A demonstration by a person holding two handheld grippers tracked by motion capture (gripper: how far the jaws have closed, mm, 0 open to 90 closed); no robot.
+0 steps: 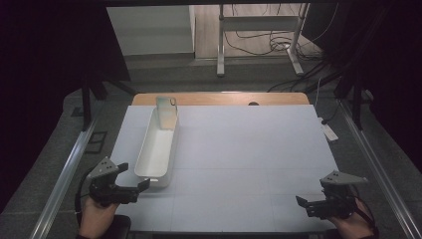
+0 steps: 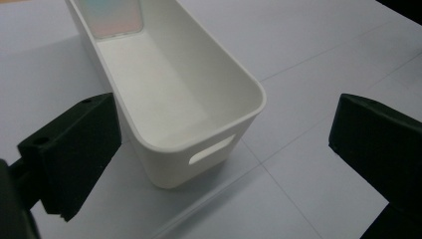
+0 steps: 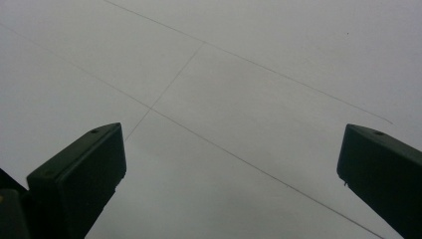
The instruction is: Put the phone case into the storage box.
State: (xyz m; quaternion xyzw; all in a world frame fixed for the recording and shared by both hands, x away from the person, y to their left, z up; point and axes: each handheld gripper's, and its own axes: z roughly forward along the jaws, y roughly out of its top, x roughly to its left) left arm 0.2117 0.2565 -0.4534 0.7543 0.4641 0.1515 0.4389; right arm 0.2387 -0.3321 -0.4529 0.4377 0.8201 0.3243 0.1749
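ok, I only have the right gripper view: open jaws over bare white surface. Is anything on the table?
Observer: Yes. A long white bin lies on the left half of the table, running away from the person.
Operator: Anything in it?
Observer: One flat rectangular item stands leaning at the far end. It could be a phone, but I cannot tell. The rest of the bin floor is bare.
Operator: Where's the left gripper?
Observer: The left gripper is at the bin's near end with its jaws wide open. It is pointed at the end with the handle slot and grips nothing.
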